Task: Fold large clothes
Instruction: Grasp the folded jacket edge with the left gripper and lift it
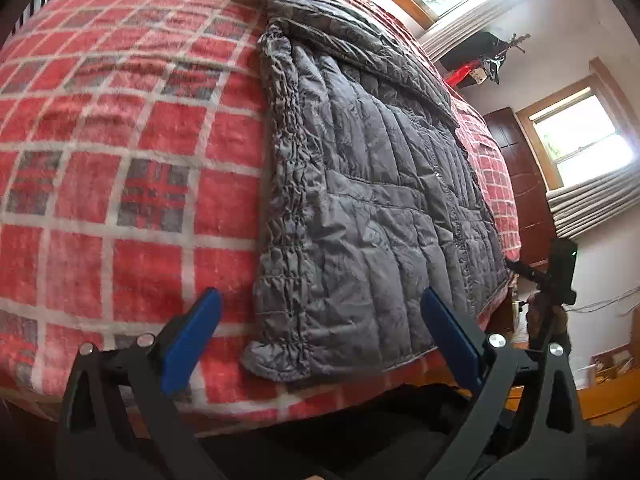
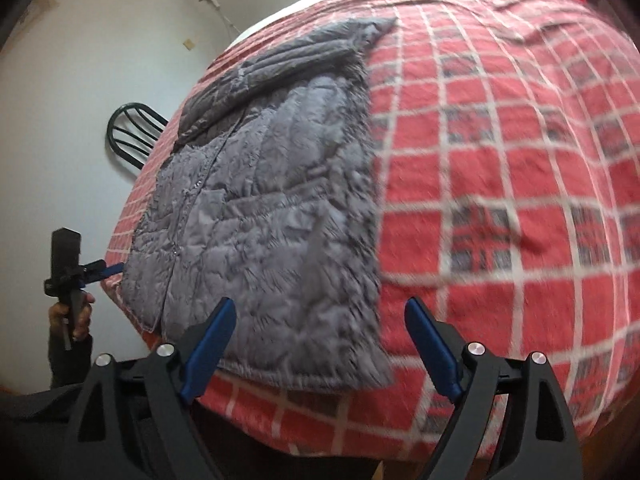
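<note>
On the bed with the red checked fleece blanket (image 1: 120, 152), a grey quilted padded jacket (image 1: 372, 208) lies flat, its hem at the near edge. Above that hem, the left claw (image 1: 320, 328) and the right claw (image 2: 316, 340) both stand wide open, holding nothing.

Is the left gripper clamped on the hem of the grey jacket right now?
No: the left gripper stands open just short of the grey quilted jacket, its blue pads apart with no fabric pinched between them.

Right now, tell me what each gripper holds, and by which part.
Nothing. Left gripper and right gripper are open, empty, near the grey quilted jacket's hem.
</note>
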Motion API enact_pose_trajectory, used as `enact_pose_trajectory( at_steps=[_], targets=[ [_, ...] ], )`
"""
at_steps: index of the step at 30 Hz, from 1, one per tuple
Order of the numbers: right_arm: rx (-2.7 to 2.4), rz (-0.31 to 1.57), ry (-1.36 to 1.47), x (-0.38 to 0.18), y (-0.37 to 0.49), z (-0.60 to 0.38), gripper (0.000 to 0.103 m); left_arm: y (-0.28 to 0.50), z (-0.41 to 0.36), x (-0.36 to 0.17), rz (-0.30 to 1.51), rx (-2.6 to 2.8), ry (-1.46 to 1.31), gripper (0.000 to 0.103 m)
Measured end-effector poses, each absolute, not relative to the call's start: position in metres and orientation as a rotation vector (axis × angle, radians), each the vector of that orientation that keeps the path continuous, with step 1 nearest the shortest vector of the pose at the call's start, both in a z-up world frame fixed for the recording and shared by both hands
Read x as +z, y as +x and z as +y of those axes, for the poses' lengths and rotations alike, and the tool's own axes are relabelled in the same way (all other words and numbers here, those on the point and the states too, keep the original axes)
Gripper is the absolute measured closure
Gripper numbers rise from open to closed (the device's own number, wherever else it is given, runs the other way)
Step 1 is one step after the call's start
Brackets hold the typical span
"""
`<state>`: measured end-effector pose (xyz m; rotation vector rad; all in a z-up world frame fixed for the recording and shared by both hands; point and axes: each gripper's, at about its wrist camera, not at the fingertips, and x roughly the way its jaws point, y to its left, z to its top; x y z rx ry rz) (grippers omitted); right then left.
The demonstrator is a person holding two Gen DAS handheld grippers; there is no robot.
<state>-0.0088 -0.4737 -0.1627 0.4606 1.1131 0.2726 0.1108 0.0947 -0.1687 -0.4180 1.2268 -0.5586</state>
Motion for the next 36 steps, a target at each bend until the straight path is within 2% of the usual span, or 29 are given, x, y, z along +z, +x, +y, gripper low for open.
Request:
enact_pose_trajectory(
  at_steps=[14, 18, 20, 21, 25, 26, 30, 32, 33, 36],
  targets=[
    [0.414, 1.173, 0.627, -0.191, -0.006, -0.476, 0.016, 0.111, 0.087, -0.187, 1.338, -0.636, -0.518, 0.006],
    [0.480, 1.205, 0.685, -0.191, -0.005, -0.470, 0.023, 0.114, 0.088, -0.191, 1.360, -0.641, -0.535, 0.006],
    [0.485, 1.221, 0.690, -0.191, -0.003, -0.468, 0.030, 0.118, 0.085, -0.192, 1.368, -0.649, -0.524, 0.006],
    [0.484, 1.227, 0.697, -0.192, -0.002, -0.469, 0.037, 0.119, 0.080, -0.191, 1.373, -0.652, -0.509, 0.007],
    [0.476, 1.240, 0.728, -0.198, -0.002, -0.479, 0.059, 0.121, 0.074, -0.192, 1.384, -0.639, -0.454, 0.032],
    [0.477, 1.238, 0.734, -0.199, -0.004, -0.481, 0.060, 0.121, 0.076, -0.193, 1.386, -0.630, -0.457, 0.039],
    [0.477, 1.232, 0.743, -0.202, -0.008, -0.485, 0.068, 0.121, 0.082, -0.195, 1.390, -0.612, -0.468, 0.050],
    [0.479, 1.225, 0.745, -0.201, -0.010, -0.488, 0.076, 0.119, 0.083, -0.195, 1.392, -0.613, -0.462, 0.061],
    [0.481, 1.222, 0.748, -0.200, -0.010, -0.491, 0.079, 0.118, 0.084, -0.195, 1.397, -0.615, -0.468, 0.063],
    [0.485, 1.215, 0.750, -0.199, -0.010, -0.493, 0.081, 0.118, 0.087, -0.197, 1.398, -0.621, -0.480, 0.064]
  ],
)
